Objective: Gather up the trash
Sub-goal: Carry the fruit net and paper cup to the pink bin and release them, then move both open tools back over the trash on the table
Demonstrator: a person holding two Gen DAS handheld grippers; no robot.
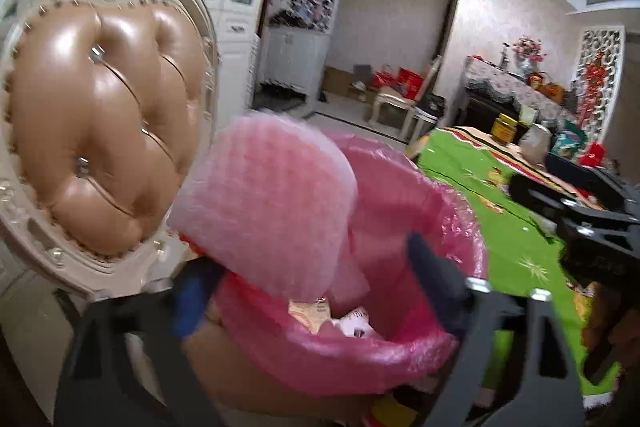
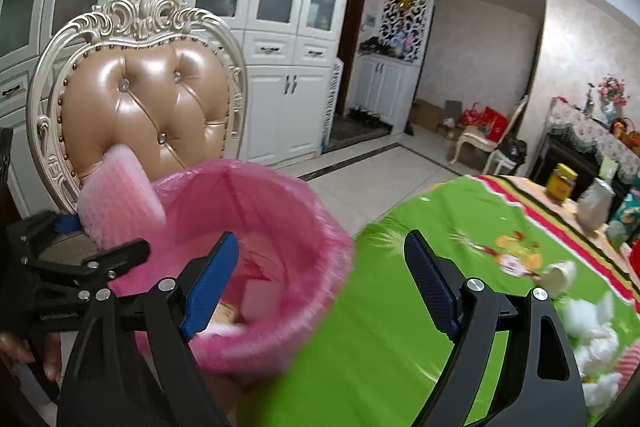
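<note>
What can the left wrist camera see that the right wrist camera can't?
Only the left wrist view looks down into the bin, where wrappers lie at the bottom, and it shows the left claw open around the pink foam. Only the right wrist view shows white crumpled tissues on the green cloth, and the open, empty right claw. Both show the bin, the foam over its rim, the chair and the cloth.

Foam sheet (image 1: 264, 203): lower edge hidden inside pink-lined bin (image 1: 460, 227), outline blurred. Bin contents (image 1: 320, 315): partly covered, possibly paper wrappers. White scraps (image 2: 592, 339) on tablecloth (image 2: 380, 327): smeared, cut by the frame edge.
</note>
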